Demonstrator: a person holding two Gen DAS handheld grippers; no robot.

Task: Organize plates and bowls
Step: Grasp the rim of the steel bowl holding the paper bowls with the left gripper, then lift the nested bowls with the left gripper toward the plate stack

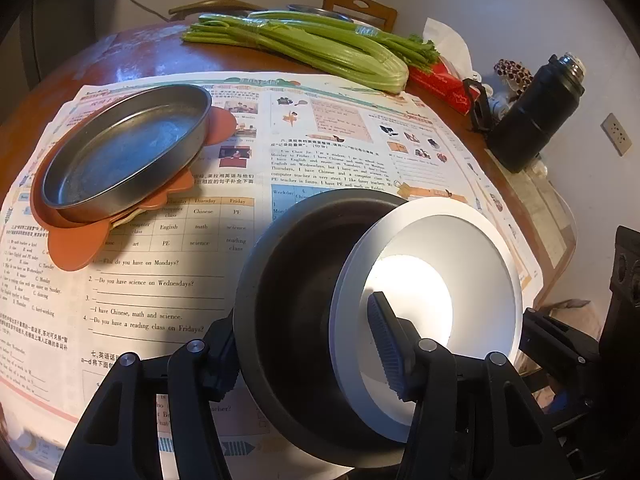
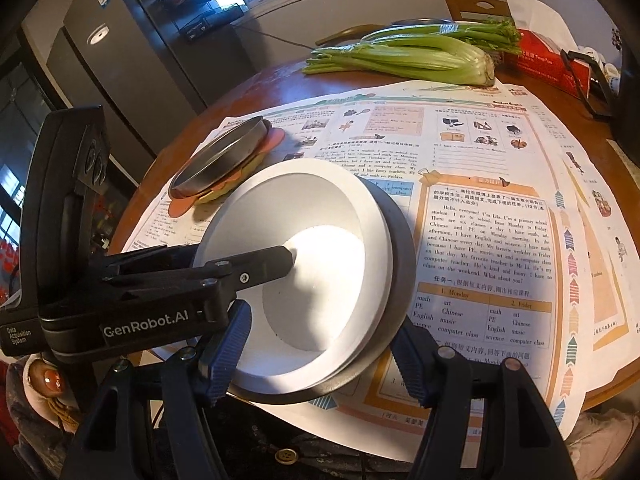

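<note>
Left wrist fisheye view: a white bowl sits tilted inside a dark grey bowl on a printed worksheet spread over a round wooden tabletop. The left hand-held gripper is clamped across the near walls of both bowls, one ribbed pad inside the white bowl and the other finger outside the dark one.

From the right wrist camera, the right hand-held gripper straddles the near rim of the same nested pair, white bowl inside dark grey bowl. Its blue ribbed pads stand on either side of the dark bowl; whether they press on it cannot be told. The left hand-held gripper reaches in from the left, one finger inside the white bowl.

Well apart from the bowls, at the far left of the worksheet, a shallow metal pan rests on a stack of orange flower-shaped plates. Beyond the paper lie a bunch of celery, a red tissue box and a black flask.
</note>
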